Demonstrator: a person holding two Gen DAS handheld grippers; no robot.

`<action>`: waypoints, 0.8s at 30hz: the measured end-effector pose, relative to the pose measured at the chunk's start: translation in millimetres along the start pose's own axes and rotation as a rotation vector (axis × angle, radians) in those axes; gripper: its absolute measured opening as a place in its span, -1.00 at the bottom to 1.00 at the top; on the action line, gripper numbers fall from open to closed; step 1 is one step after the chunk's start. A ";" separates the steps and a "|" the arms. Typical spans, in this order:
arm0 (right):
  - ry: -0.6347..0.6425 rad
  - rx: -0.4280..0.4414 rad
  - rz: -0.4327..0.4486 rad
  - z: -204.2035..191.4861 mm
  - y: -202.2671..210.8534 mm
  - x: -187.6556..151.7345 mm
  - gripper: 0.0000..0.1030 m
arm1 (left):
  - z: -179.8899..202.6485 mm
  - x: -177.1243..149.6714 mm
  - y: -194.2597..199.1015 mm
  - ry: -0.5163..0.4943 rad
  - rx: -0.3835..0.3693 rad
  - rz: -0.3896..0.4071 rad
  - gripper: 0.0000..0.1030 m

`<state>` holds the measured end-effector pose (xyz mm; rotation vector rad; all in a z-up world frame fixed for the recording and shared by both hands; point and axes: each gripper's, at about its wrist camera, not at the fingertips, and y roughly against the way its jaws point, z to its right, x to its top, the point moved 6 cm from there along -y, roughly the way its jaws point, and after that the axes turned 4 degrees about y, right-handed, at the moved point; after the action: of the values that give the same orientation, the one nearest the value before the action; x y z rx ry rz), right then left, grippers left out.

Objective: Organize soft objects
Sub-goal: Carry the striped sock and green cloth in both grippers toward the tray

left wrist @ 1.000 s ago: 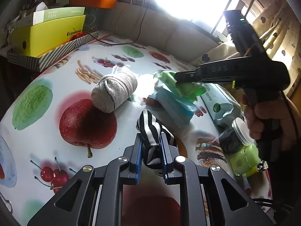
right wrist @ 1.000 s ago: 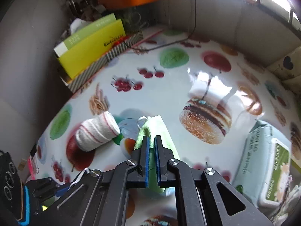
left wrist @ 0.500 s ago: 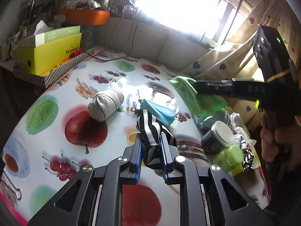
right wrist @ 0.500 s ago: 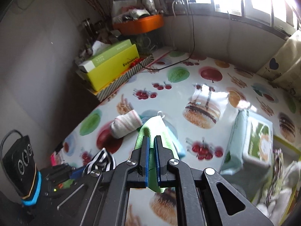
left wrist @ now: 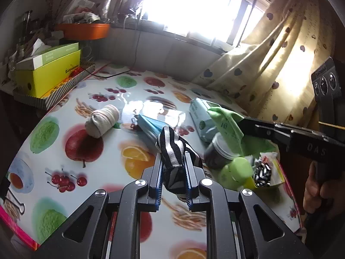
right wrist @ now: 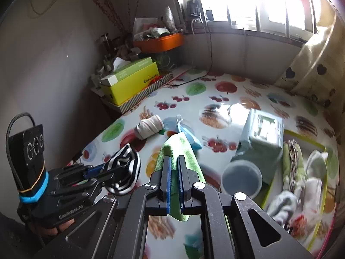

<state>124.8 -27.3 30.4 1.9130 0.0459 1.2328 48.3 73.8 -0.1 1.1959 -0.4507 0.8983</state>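
My left gripper (left wrist: 172,157) is shut on a black-and-white striped cloth (left wrist: 173,149) and holds it above the fruit-print table; it also shows in the right wrist view (right wrist: 124,166). My right gripper (right wrist: 174,159) is shut on a green cloth (right wrist: 179,149), seen in the left wrist view (left wrist: 228,125) above the jars. A rolled beige sock (left wrist: 102,119) and a blue folded cloth (left wrist: 151,125) lie on the table. A yellow-rimmed tray (right wrist: 317,144) at the right holds several soft items.
A pale wipes pack (right wrist: 258,138) and a dark jar with a white lid (left wrist: 217,153) stand by the tray, with a green bottle (left wrist: 237,170) next to them. A yellow box (left wrist: 47,73) on a striped tray sits at the far left. A curtain (left wrist: 269,64) hangs at the right.
Both grippers have lifted higher and drawn back with their cloths; the right one has moved towards the tray side. The sock and blue cloth have not moved.
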 end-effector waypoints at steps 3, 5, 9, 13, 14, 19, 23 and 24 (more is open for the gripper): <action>-0.007 -0.006 0.014 1.4 11.3 -9.8 -0.89 | 10.2 -1.5 3.2 -0.019 -0.002 -0.005 -0.65; -0.014 -0.007 0.026 1.5 19.3 -16.7 -0.89 | 16.1 -2.1 6.2 -0.028 -0.004 -0.005 -0.65; -0.024 -0.006 0.053 0.5 35.6 -27.3 -0.89 | 26.1 -2.6 10.8 -0.045 -0.003 -0.003 -0.65; -0.028 -0.016 0.074 2.1 48.8 -33.3 -0.89 | 36.3 -4.0 15.3 -0.062 -0.008 -0.001 -0.65; -0.030 -0.018 0.079 3.2 52.3 -34.4 -0.89 | 39.7 -4.2 16.6 -0.068 -0.010 0.000 -0.65; -0.036 -0.025 0.108 6.9 68.8 -39.4 -0.89 | 53.3 -3.5 21.7 -0.091 -0.015 0.006 -0.65; -0.039 -0.031 0.127 9.4 80.4 -43.4 -0.89 | 64.0 -2.8 22.2 -0.110 -0.022 0.005 -0.65; -0.042 -0.033 0.132 10.9 83.2 -44.3 -0.89 | 68.0 -2.7 21.9 -0.117 -0.026 0.004 -0.65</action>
<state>78.3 -107.5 50.8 1.9375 -0.1236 1.2717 39.4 11.7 34.0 1.2288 -0.5574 0.8258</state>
